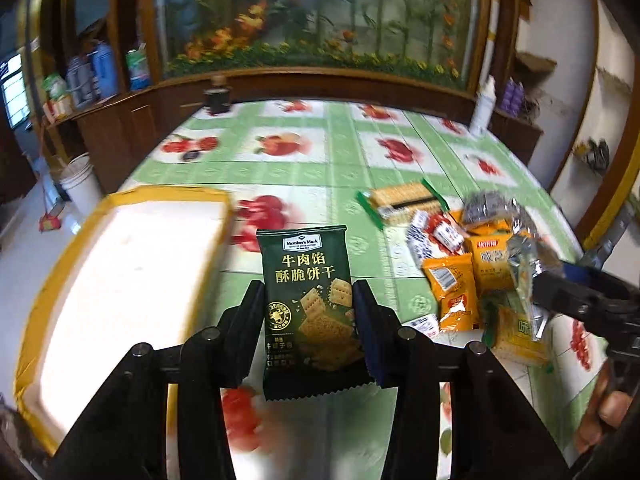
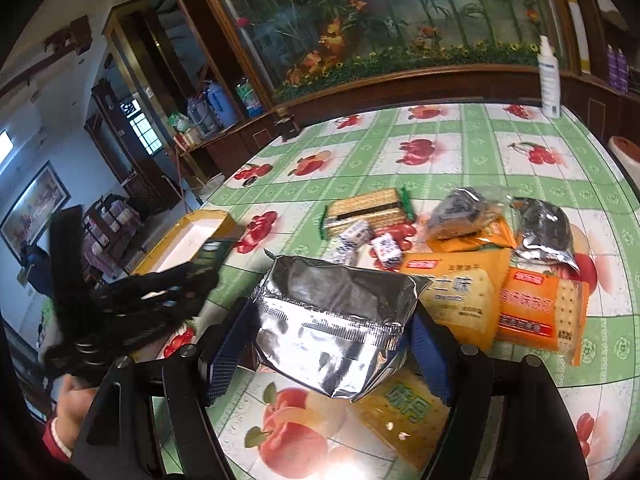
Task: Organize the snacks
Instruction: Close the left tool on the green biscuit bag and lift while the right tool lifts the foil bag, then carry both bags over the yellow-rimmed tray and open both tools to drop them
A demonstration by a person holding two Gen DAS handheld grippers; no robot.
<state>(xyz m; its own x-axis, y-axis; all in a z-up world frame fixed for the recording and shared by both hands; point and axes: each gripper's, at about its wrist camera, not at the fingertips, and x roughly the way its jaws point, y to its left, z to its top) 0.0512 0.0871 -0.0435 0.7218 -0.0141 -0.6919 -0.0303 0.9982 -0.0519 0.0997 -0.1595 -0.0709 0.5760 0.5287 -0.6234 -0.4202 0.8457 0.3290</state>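
Note:
My left gripper point(image 1: 308, 312) is shut on a dark green cracker packet point(image 1: 310, 312) and holds it upright above the table, just right of a yellow box with a white inside point(image 1: 120, 280). My right gripper point(image 2: 332, 336) is shut on a silver foil snack bag point(image 2: 332, 320) and holds it above the snack pile. The pile holds orange cracker packets point(image 2: 540, 312), a yellow packet point(image 2: 456, 296), a clear cracker sleeve with green ends point(image 2: 366, 210), small blue-white candies point(image 2: 386, 250) and silver bags point(image 2: 544, 232). The right gripper with its bag shows at the right in the left wrist view point(image 1: 532, 280).
The table carries a green and white fruit-print cloth point(image 2: 440, 168). A white spray bottle point(image 2: 549, 80) stands at the far right edge and a dark jar point(image 1: 218, 98) at the far left. A white bucket point(image 1: 82, 180) stands on the floor left of the table.

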